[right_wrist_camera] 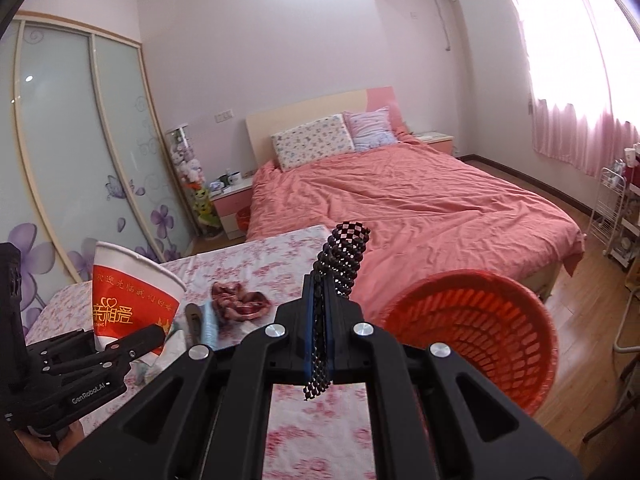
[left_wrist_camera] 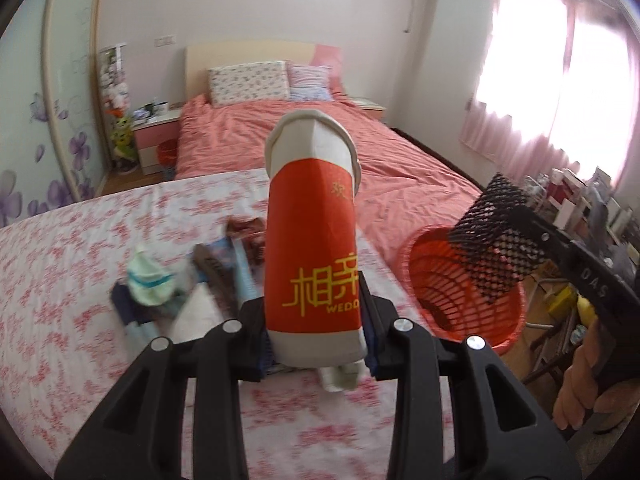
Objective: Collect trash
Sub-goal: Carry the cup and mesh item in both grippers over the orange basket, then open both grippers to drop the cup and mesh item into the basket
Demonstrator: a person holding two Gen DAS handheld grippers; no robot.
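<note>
Tilting downward, left tool (left_wrist_camera: 316,344) grips paper cup (left_wrist_camera: 312,240); right tool (right_wrist_camera: 318,320) clamps black mesh (right_wrist_camera: 340,264).

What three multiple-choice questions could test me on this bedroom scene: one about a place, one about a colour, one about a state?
1. Where is the basket?
A. on the pillow
B. to the right of the flowered table, at its edge
C. under the wardrobe

2. What colour is the band on the cup?
A. red
B. blue
C. green

3. How is the right gripper?
A. wide open and empty
B. shut on the black mesh
C. shut on a pillow

Answers:
1 B, both views show it by the table's right edge.
2 A, a red band with gold writing between white ends.
3 B, the mesh strip is pinched flat between its fingers.

The left gripper holds the cup.
</note>
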